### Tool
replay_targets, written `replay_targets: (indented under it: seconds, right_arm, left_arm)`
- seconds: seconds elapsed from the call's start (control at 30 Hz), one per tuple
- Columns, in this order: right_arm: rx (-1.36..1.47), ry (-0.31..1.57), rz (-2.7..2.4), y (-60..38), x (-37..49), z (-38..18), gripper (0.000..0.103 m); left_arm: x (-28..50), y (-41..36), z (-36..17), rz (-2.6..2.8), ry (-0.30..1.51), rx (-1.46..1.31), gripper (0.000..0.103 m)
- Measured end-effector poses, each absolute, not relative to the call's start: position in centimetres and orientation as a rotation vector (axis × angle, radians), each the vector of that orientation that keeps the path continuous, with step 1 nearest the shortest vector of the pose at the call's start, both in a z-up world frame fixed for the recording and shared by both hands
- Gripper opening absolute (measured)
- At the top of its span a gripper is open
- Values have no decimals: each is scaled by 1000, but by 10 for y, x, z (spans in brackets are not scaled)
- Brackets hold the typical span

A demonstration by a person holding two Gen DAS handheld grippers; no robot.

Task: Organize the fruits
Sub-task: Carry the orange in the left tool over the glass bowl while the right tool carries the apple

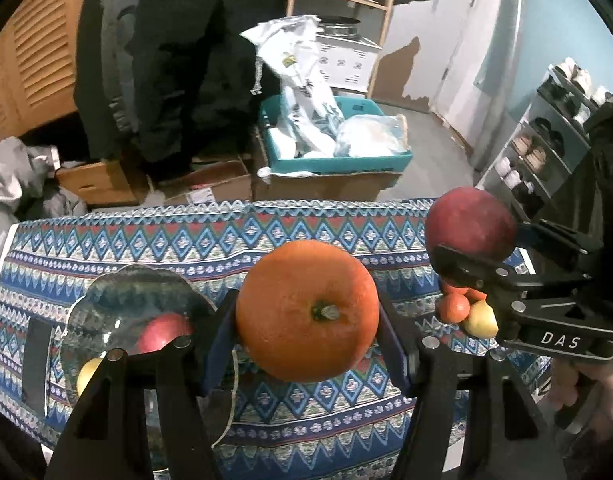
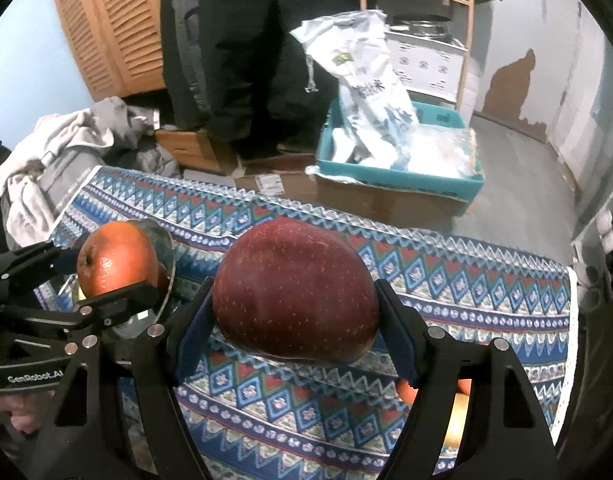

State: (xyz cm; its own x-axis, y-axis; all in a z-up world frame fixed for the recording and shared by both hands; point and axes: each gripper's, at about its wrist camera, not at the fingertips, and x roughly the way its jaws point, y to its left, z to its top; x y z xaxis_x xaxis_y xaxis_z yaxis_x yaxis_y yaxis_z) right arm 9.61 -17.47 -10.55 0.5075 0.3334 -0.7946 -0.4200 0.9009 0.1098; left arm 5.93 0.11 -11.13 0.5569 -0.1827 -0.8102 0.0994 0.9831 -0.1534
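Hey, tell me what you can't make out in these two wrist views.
- Glass bowl contents, left wrist view: the left gripper and glare hide all but a red apple and a yellow fruit.
- Loose fruit pile, left wrist view: the right gripper covers part of it; count unclear.
- Same pile, right wrist view: only slivers show behind the finger.
- Underside of the orange and held apple: facing away.

Dim, cool light; curved fisheye edges.
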Motion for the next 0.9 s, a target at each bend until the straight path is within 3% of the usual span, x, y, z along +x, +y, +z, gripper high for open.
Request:
replay_targets:
  seconds: [0.9]
  right_arm:
    - [-193, 913, 624, -60, 101, -100, 76]
  left_arm:
    - [43, 109, -115, 10, 942, -204, 66]
